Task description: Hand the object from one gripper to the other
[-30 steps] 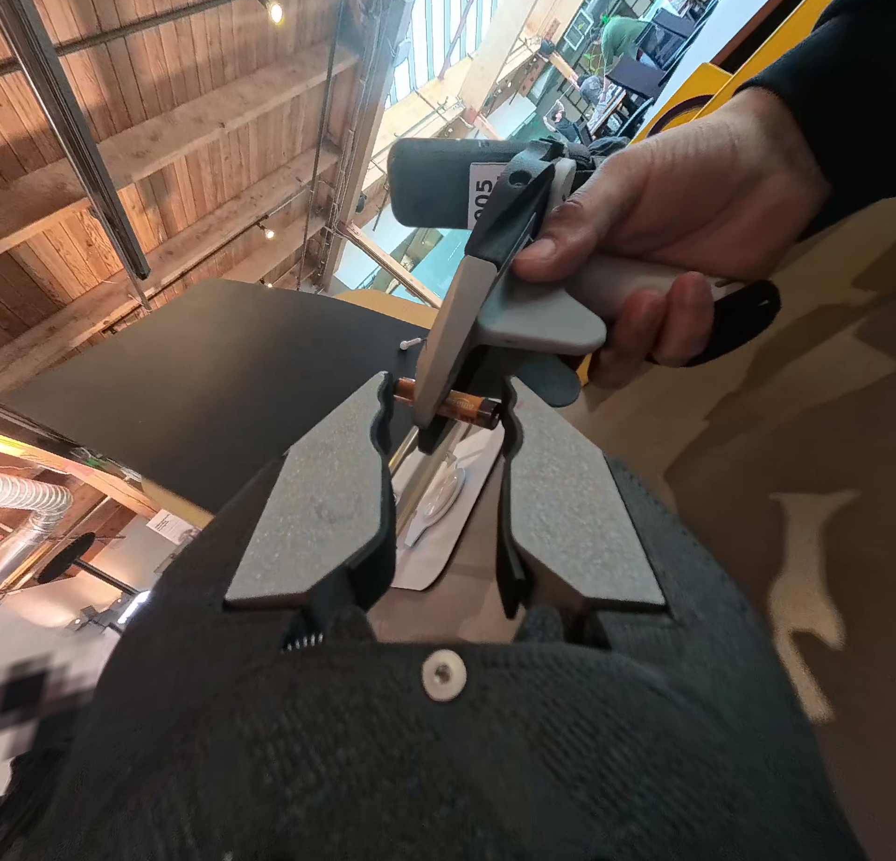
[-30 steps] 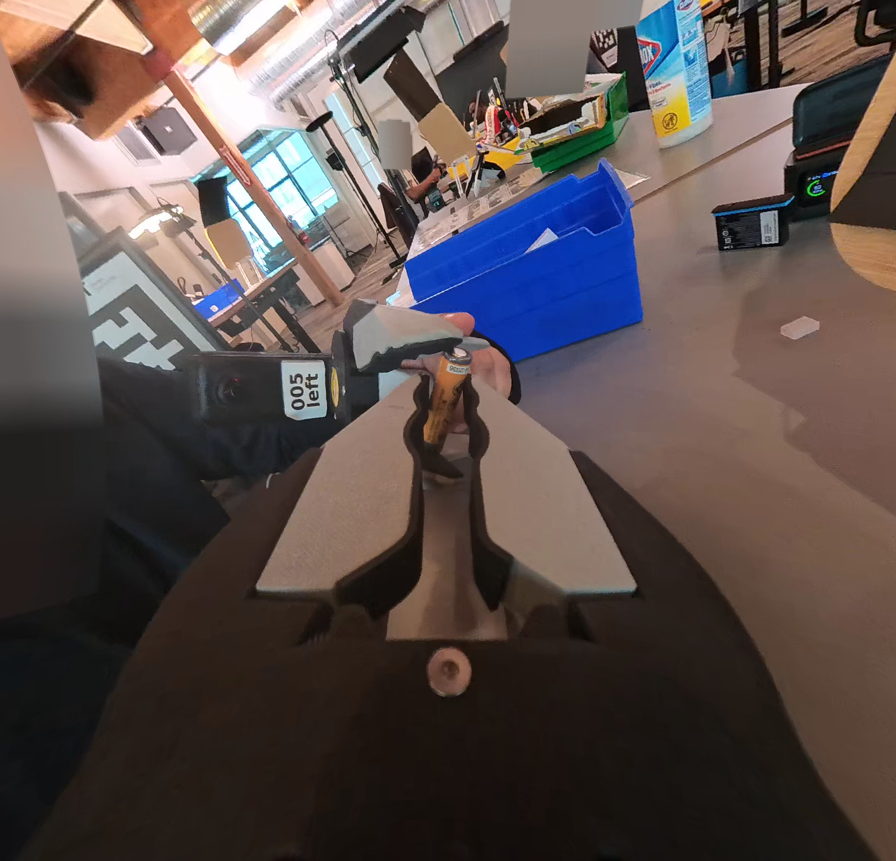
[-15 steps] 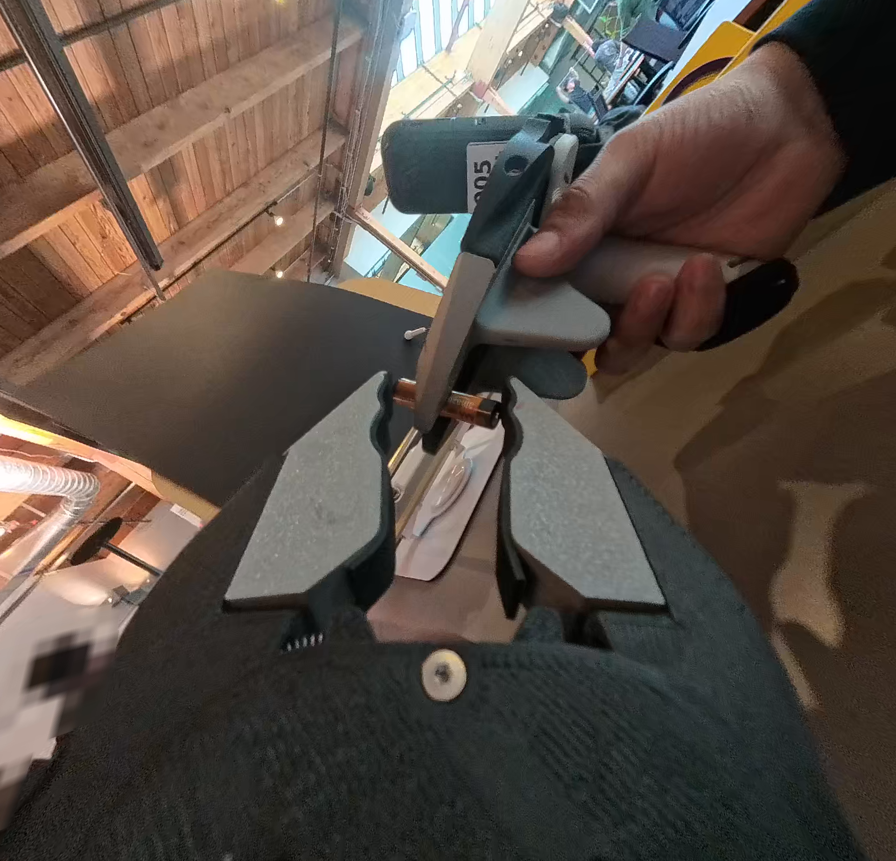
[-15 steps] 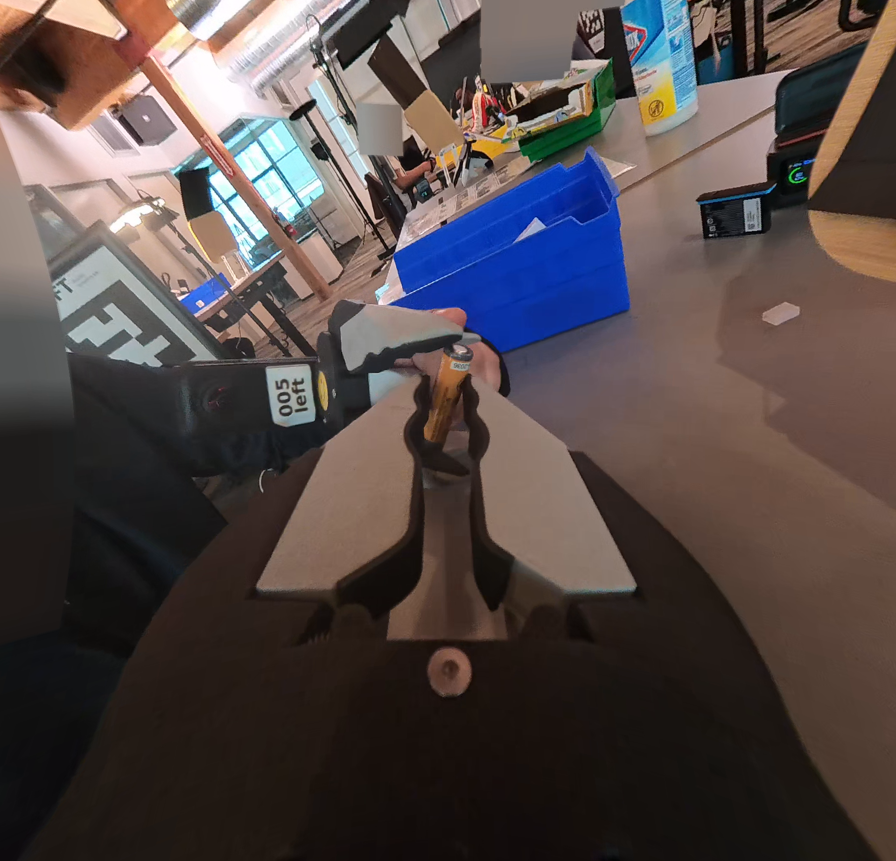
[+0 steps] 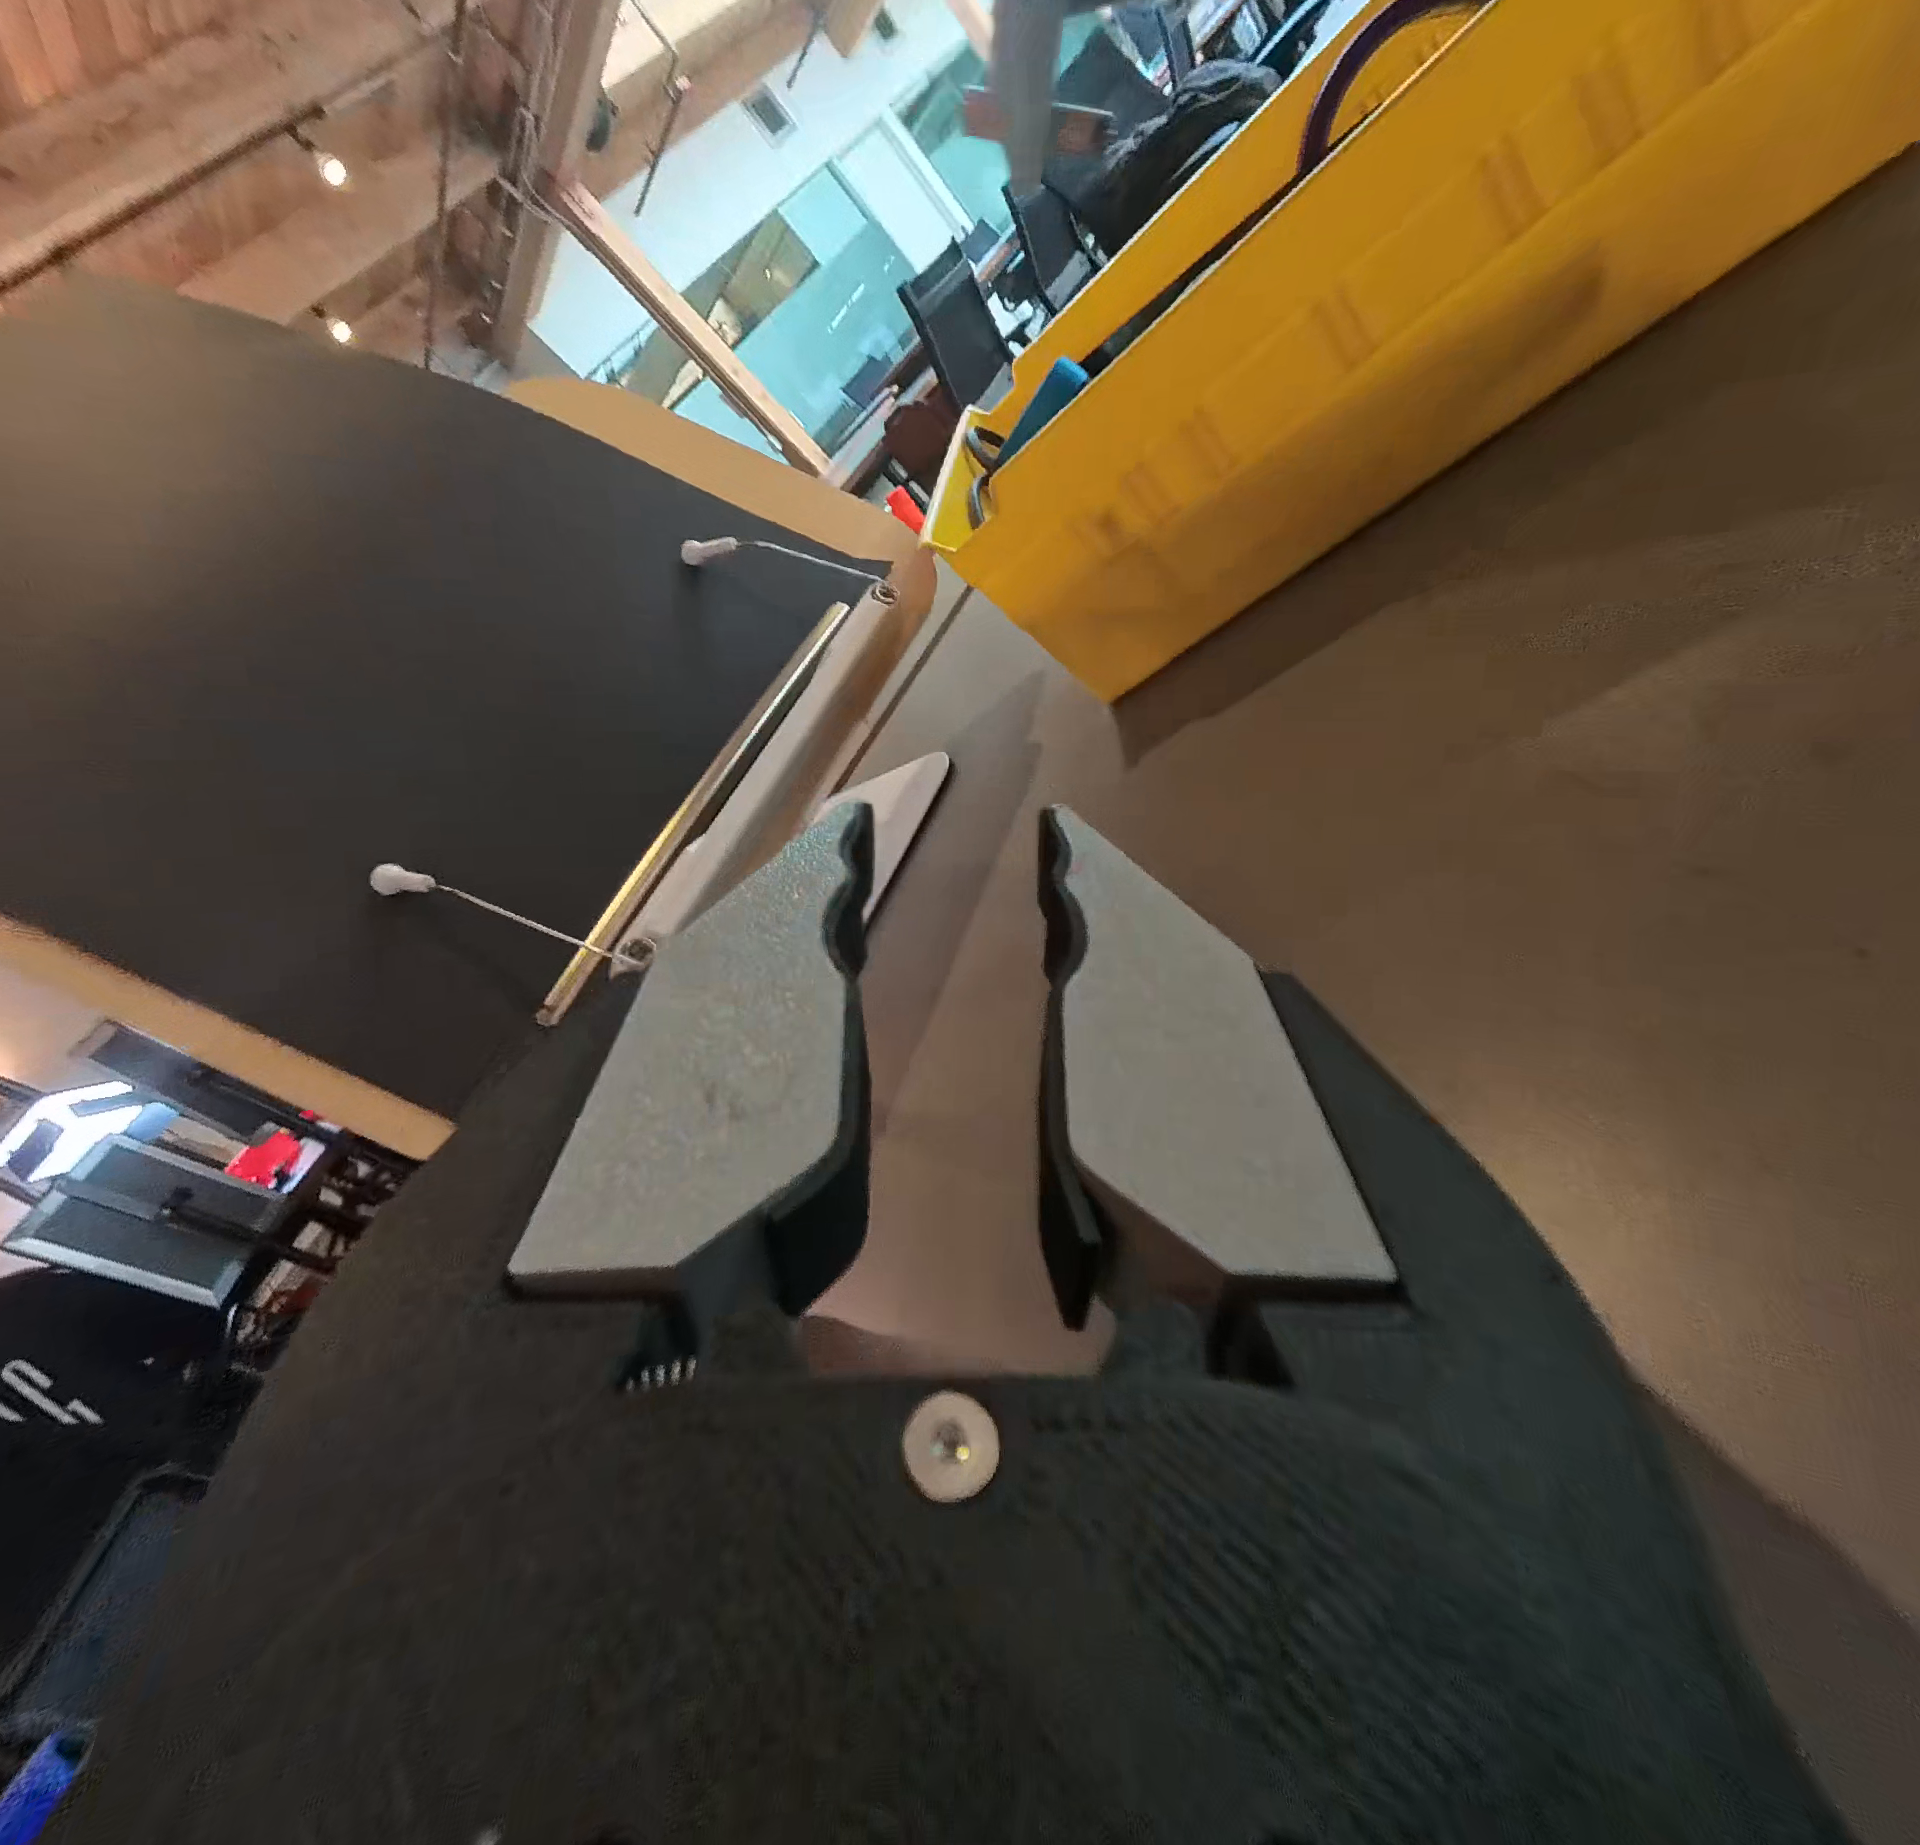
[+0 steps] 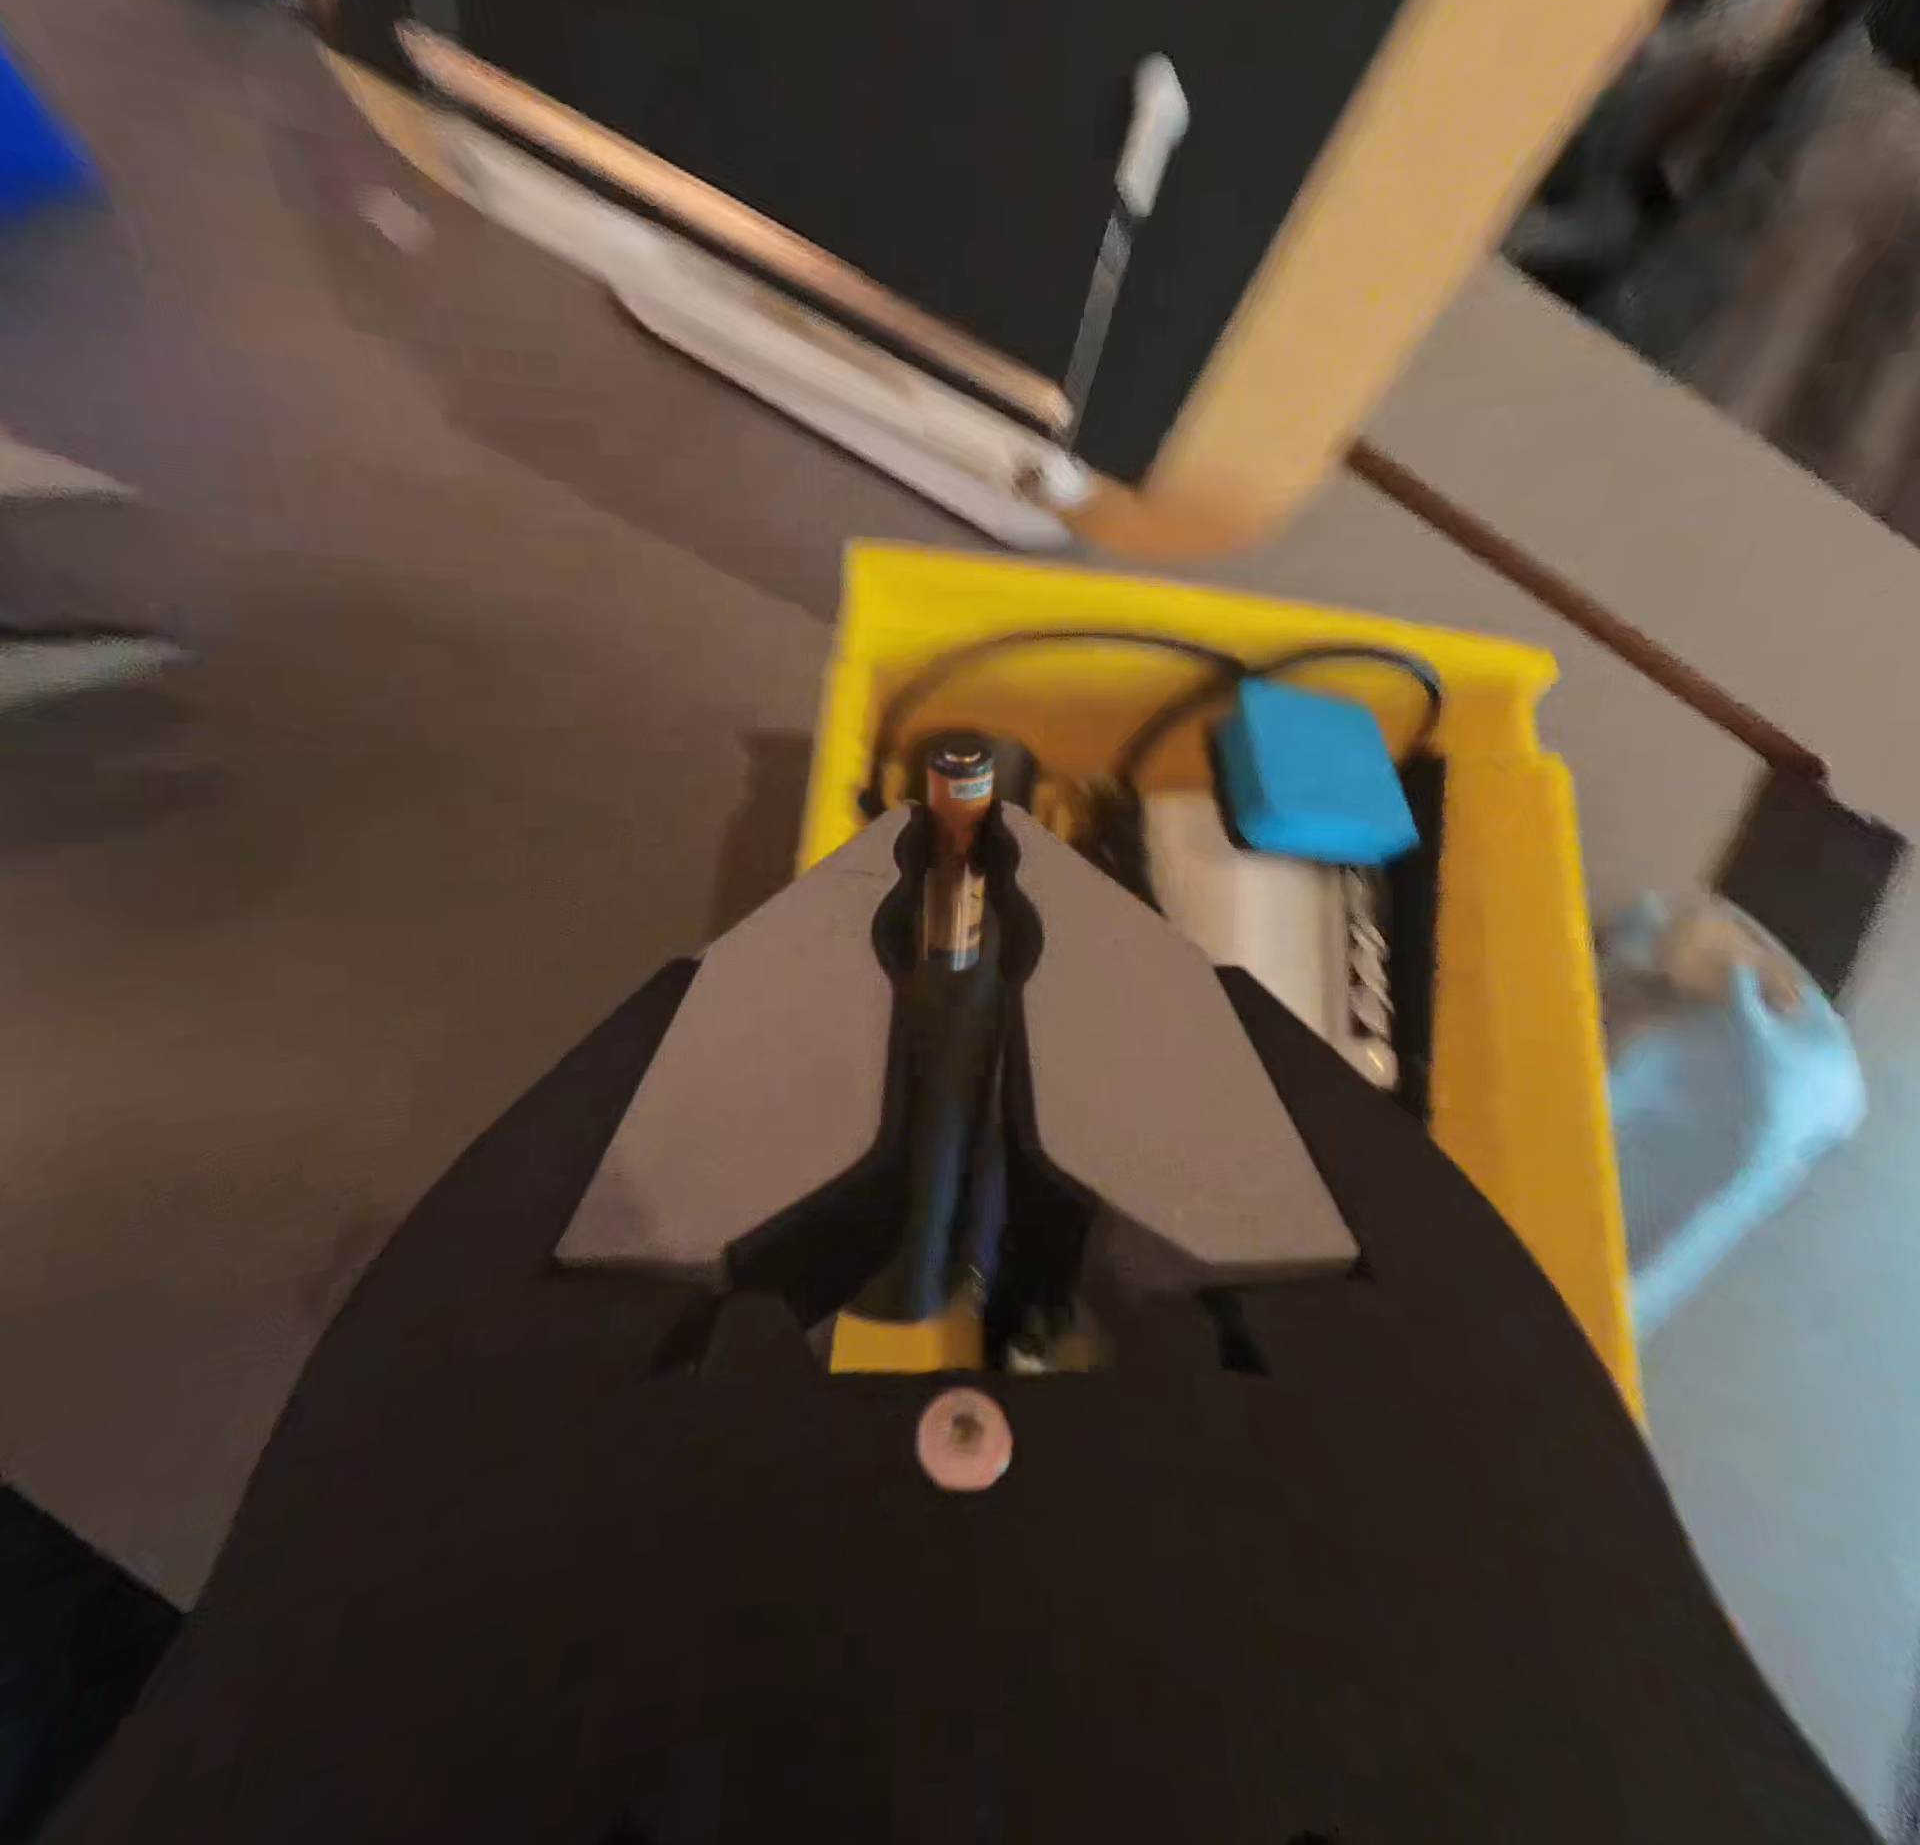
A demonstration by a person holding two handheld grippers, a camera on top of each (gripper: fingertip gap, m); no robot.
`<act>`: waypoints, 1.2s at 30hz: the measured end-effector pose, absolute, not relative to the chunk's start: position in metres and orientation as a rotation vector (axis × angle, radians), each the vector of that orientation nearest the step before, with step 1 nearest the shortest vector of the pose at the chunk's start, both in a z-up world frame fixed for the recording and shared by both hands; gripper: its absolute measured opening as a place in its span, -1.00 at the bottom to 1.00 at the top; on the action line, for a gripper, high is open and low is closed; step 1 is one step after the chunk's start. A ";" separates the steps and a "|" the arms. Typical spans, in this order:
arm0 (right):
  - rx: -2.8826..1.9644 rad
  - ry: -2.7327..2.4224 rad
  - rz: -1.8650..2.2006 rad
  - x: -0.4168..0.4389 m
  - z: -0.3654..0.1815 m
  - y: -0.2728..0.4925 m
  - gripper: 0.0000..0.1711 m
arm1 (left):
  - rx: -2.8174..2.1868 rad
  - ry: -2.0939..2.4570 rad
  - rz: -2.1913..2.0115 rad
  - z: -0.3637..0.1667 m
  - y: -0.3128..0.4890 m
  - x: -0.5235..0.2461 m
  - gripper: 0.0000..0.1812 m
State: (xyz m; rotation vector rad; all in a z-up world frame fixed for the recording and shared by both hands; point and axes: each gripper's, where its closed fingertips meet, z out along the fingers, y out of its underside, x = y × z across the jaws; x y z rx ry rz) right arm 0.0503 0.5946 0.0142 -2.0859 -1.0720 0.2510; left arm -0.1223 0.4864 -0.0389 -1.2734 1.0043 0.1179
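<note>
My right gripper (image 6: 958, 829) is shut on a copper and black battery (image 6: 956, 860). The battery stands upright between the jaw tips, its copper end up. It hangs above the near left corner of a yellow bin (image 6: 1507, 964). The right wrist view is blurred by motion. My left gripper (image 5: 951, 839) is open and empty, low over the brown table (image 5: 1507, 964). The same yellow bin (image 5: 1351, 320) lies beyond it to the upper right in the left wrist view. The right gripper is not in the left wrist view.
The bin holds a blue block (image 6: 1314, 772), black cables and a white and metal part (image 6: 1278, 954). A black board with a tan frame (image 5: 312, 652) stands behind the table. A white card (image 5: 894, 808) lies by the left fingertip. A clear bluish item (image 6: 1745, 1068) lies right of the bin. One gripper's finger ends stand about 20 centimetres off the other's.
The left gripper has let go of the battery and swung away and down toward the table. The right gripper has carried the battery over the yellow bin.
</note>
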 end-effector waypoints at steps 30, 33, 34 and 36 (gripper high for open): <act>-1.939 -1.402 0.565 -0.164 -0.131 0.555 -0.51 | -1.516 1.027 0.159 -0.075 0.505 -0.136 -0.69; -1.938 -1.409 0.577 -0.164 -0.131 0.554 -0.50 | -1.551 1.005 0.134 -0.075 0.504 -0.140 -0.66; -1.935 -1.411 0.575 -0.164 -0.131 0.554 -0.49 | -1.561 0.997 0.108 -0.074 0.501 -0.140 -0.64; -1.931 -1.416 0.574 -0.163 -0.131 0.552 -0.49 | -1.598 0.959 0.072 -0.072 0.492 -0.141 -0.63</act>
